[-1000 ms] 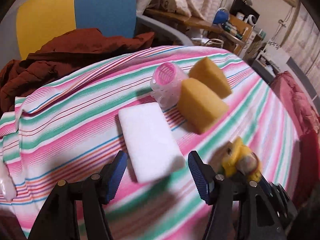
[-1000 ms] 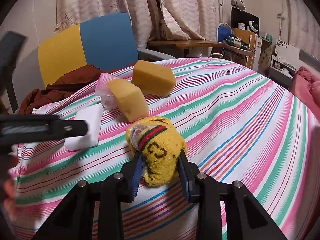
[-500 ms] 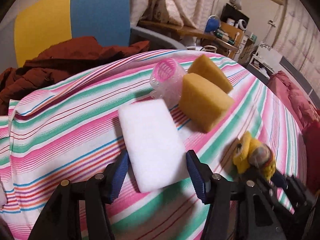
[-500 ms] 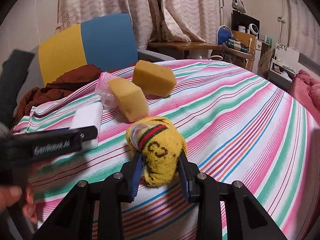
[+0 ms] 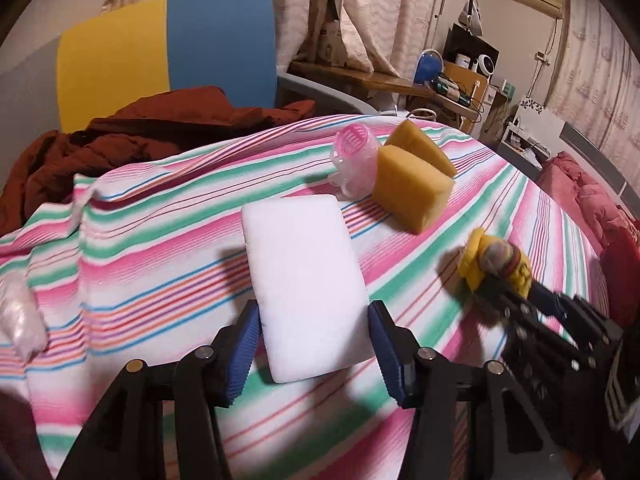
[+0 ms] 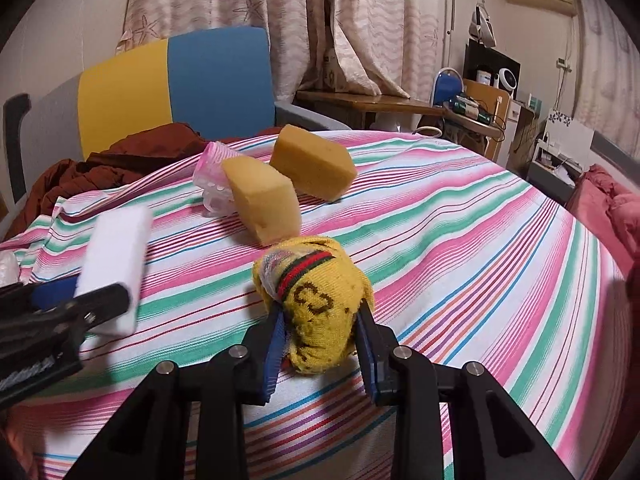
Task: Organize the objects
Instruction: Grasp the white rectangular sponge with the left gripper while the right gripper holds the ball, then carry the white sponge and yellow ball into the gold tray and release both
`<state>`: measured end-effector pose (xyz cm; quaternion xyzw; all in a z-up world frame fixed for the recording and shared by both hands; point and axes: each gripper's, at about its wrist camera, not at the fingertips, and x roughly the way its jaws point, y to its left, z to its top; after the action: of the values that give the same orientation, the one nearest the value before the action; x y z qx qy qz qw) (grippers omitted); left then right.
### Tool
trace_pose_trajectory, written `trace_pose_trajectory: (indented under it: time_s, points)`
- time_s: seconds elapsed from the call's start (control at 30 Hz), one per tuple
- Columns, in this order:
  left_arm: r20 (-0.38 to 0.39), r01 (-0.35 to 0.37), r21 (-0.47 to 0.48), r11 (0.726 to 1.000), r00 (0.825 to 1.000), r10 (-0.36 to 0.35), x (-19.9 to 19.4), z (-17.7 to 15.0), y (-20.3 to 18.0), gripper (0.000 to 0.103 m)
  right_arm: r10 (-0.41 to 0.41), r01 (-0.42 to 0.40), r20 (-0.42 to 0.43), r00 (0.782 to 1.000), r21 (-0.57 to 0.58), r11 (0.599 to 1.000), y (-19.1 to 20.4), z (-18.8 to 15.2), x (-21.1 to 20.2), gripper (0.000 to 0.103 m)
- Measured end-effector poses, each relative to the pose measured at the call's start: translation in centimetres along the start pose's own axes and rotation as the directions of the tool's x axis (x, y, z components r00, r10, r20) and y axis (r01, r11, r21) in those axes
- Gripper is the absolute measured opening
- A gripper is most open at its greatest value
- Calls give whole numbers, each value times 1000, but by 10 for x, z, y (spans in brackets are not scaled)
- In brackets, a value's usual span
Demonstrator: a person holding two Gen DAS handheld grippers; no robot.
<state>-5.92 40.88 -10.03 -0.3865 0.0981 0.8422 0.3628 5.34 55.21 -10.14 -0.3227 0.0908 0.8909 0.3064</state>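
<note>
Down at six o'clock in the left wrist view, the left gripper [image 5: 312,344] has its jaws closing in around the near end of the white sponge [image 5: 304,280], both blue pads against its sides. At one o'clock lie two yellow sponges [image 5: 408,188] beside a pink plastic roller [image 5: 354,160], all on the striped cloth [image 5: 160,240].

Next, in the right wrist view, the right gripper [image 6: 320,344] is clenched on a yellow sock bundle [image 6: 316,308]. At nine o'clock the white sponge [image 6: 116,256] sits in the other gripper.
</note>
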Motion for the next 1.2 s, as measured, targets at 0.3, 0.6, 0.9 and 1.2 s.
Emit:
trace_pose_trajectory:
  time_s: [0.3,0.6,0.9,1.2]
  points:
    - [19,-15,12,1000,1000,15,-29,-25,-1,54,-18,23,71,997,-78,997,16,0,-16,32]
    - [47,38,-28,999,998,-36,-75,-45,-2,54,7,19,177,984,-146,989,31,-2,-39,32]
    - [85,95,14,995,992,-96,-129,-74,-2,54,81,-33,185,979,-246,969,52,-19,-72,32]
    - [123,152,-60,987,982,-144,-180,-92,26,54,226,-215,76,971,-128,968,61,-38,-106,32]
